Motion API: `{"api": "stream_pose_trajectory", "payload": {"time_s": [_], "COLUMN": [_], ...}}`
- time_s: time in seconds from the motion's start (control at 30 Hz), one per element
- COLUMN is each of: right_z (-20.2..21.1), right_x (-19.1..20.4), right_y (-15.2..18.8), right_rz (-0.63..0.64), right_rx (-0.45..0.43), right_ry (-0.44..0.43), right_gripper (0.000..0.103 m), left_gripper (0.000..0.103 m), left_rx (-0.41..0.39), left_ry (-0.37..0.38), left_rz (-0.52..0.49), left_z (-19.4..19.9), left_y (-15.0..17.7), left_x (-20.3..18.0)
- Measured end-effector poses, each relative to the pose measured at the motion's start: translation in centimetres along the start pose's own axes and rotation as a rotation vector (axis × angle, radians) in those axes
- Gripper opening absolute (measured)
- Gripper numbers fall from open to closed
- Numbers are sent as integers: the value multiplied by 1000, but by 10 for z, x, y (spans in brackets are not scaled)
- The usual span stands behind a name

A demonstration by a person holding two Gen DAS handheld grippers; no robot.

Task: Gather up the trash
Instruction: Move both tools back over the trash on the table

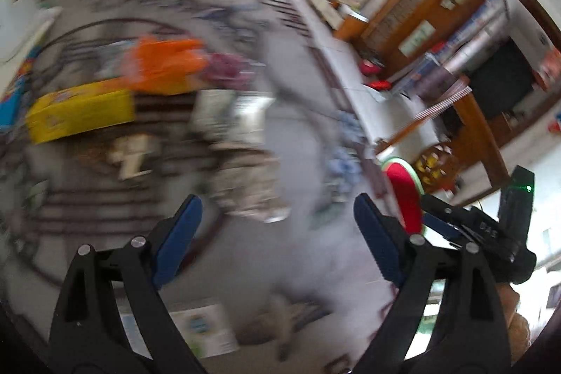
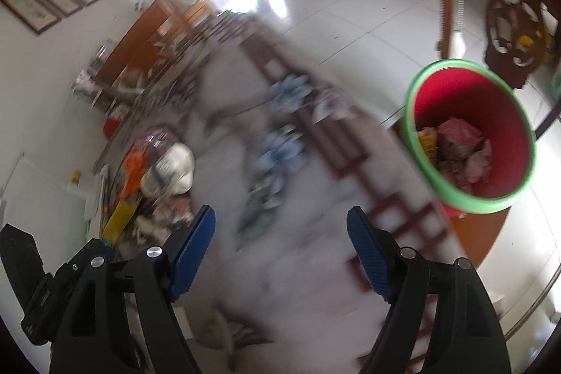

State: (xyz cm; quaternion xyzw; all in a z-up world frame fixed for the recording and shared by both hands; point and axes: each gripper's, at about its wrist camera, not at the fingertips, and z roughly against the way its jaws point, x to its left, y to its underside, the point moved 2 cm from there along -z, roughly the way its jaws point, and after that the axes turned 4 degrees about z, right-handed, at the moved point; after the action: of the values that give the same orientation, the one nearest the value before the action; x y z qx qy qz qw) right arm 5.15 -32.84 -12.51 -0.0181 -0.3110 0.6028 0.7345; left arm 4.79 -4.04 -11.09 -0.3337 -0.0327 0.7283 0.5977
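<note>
Both views are motion-blurred. A red bin with a green rim (image 2: 470, 135) stands at the table's right edge and holds crumpled wrappers; it also shows in the left wrist view (image 1: 403, 191). My right gripper (image 2: 280, 244) is open and empty, left of the bin. My left gripper (image 1: 277, 233) is open and empty above the patterned tablecloth (image 1: 301, 254). Trash lies ahead of it: a yellow box (image 1: 80, 116), an orange wrapper (image 1: 164, 65), crumpled paper (image 1: 249, 184) and a white paper (image 1: 200, 332). The pile also shows in the right wrist view (image 2: 154, 174).
The right gripper's body (image 1: 491, 240) is beside the bin in the left wrist view. Wooden chairs (image 2: 515, 33) and cabinets (image 1: 431, 5) stand around the table on a white tiled floor (image 2: 350, 9).
</note>
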Motion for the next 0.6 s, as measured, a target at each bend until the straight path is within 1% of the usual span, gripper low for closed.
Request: {"api": "stream_pose_trajectory", "payload": {"time_s": [0.03, 0.13, 0.2, 0.23, 0.3, 0.33, 0.4, 0.43, 0.5, 0.6], "right_z": [-4, -11, -16, -19, -23, -25, -29, -30, -34, -36], "right_x": [10, 36, 50, 56, 66, 69, 76, 79, 86, 93], "right_y": [4, 16, 25, 29, 37, 40, 47, 49, 56, 64], "right_rz": [15, 54, 77, 85, 88, 87, 85, 85, 81, 79], "right_rx": [9, 35, 51, 58, 68, 71, 79, 81, 88, 95], "right_ry": [-8, -26, -33, -36, -40, -40, -39, -39, -38, -39], "right_gripper": [75, 75, 76, 76, 76, 76, 76, 76, 76, 76], "left_gripper": [86, 87, 87, 87, 87, 87, 87, 87, 90, 90], "left_rx": [-9, -15, -3, 14, 55, 80, 117, 145, 208, 262], "left_ry": [-22, -57, -63, -64, -58, -56, -59, -56, -44, -53], "left_rz": [23, 50, 33, -1, -98, -182, -319, -406, -526, -614], "left_z": [8, 23, 31, 34, 36, 38, 37, 35, 28, 17], "left_y": [1, 4, 8, 10, 16, 24, 38, 49, 68, 89], "left_x": [17, 50, 64, 69, 69, 66, 58, 53, 50, 50]}}
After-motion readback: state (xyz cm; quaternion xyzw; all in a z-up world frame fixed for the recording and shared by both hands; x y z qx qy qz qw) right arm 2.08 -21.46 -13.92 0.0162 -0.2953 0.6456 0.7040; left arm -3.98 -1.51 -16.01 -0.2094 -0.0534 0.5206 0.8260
